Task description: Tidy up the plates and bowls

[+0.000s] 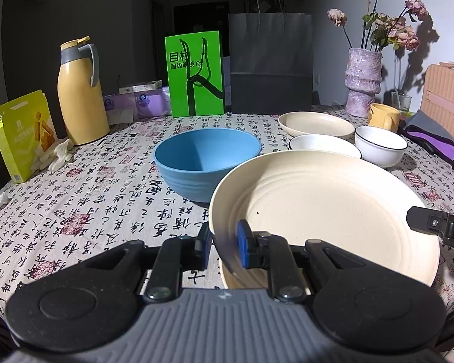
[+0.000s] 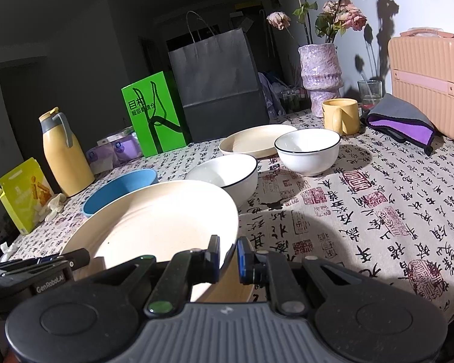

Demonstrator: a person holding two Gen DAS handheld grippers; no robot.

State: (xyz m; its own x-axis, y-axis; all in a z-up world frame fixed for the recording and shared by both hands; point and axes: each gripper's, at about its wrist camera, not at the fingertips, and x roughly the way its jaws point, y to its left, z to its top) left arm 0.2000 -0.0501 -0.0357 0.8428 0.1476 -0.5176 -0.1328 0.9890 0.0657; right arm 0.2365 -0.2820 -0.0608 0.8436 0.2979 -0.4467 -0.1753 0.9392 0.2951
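Note:
A large cream plate (image 1: 333, 211) (image 2: 160, 220) is held just above the table, slightly tilted. My left gripper (image 1: 225, 242) is shut on its near left rim. My right gripper (image 2: 228, 257) is shut on the opposite rim, and one of its fingers (image 1: 423, 222) shows in the left wrist view. A second cream plate (image 1: 236, 278) (image 2: 227, 290) lies directly under the held one, mostly hidden. Behind stand a blue bowl (image 1: 205, 160) (image 2: 121, 187), two white bowls with dark rims (image 2: 227, 172) (image 2: 308, 151) and another cream plate (image 2: 257, 139).
The table (image 2: 378, 211) has a cloth printed with calligraphy. Along the back stand a yellow thermos (image 1: 81, 90), a green box (image 1: 196, 75), a dark paper bag (image 1: 271, 63), a purple vase with flowers (image 1: 363, 81), a yellow mug (image 2: 340, 116) and a pink case (image 2: 429, 84).

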